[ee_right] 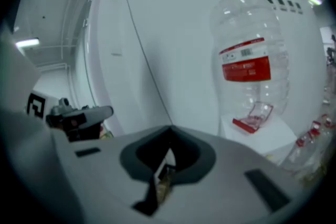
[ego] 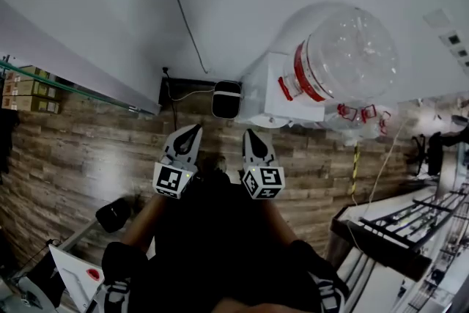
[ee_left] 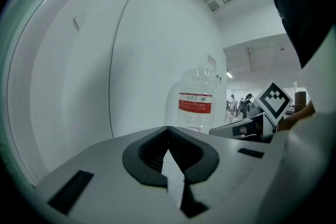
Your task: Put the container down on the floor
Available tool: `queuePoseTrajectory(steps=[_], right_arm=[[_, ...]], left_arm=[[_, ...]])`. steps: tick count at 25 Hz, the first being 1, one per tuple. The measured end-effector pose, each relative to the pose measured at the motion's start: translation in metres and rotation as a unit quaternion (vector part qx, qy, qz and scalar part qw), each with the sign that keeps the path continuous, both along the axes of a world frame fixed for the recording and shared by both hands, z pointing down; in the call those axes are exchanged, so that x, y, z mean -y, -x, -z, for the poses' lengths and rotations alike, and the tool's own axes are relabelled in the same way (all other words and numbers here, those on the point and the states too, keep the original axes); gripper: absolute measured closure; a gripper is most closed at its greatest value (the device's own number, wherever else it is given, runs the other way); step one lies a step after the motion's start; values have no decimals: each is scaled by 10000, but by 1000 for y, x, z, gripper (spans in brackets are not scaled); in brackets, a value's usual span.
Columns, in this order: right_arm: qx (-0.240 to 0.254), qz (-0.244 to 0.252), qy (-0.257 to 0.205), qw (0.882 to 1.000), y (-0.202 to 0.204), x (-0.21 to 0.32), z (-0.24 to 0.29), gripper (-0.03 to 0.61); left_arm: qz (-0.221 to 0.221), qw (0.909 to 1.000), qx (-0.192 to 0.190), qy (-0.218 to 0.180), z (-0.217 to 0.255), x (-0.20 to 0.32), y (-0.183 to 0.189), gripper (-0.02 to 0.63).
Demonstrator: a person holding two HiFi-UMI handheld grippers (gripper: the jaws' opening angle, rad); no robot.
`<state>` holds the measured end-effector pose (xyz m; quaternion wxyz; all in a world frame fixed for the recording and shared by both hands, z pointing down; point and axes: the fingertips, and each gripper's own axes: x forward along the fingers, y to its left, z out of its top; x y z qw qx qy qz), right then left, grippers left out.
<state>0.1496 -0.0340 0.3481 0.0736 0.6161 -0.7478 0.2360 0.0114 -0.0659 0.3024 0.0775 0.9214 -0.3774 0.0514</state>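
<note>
the person wears black clothing [ego: 212, 231], and the pale grey, dark-tipped left gripper [ego: 193, 130] and right gripper [ego: 250, 134] each carry a black-and-white marker cube [ego: 173, 179].

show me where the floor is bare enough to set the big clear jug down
Widest bare patch: the wood-plank floor left of the small black box, along the white wall. A narrower strip lies in front of the white stand bearing the large clear plastic jug. It is crowded at right by the black wire rack.
</note>
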Motion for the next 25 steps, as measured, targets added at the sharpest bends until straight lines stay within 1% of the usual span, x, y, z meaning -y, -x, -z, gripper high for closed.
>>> queuePoseTrajectory(steps=[3, 4, 7, 14, 19, 25], right_arm=[[148, -99, -17, 9998, 2, -5, 8, 546], [192, -91, 9, 9998, 5, -7, 9, 546], [114, -54, 120, 9998, 13, -10, 6, 546], [102, -145, 34, 9998, 20, -18, 11, 546], [134, -90, 61, 9999, 26, -21, 11, 546], [129, -157, 14, 9998, 30, -23, 12, 546]], left_arm=[[-34, 9999, -55, 111, 5, -1, -3, 584], [-69, 9999, -53, 91, 5, -2, -3, 584], [-135, 9999, -40, 18, 5, -4, -3, 584], [-75, 9999, -92, 79, 7, -7, -1, 584], [-188, 9998, -40, 84, 4, -11, -3, 584], [-265, 9996, 3, 47, 1, -15, 1, 584]])
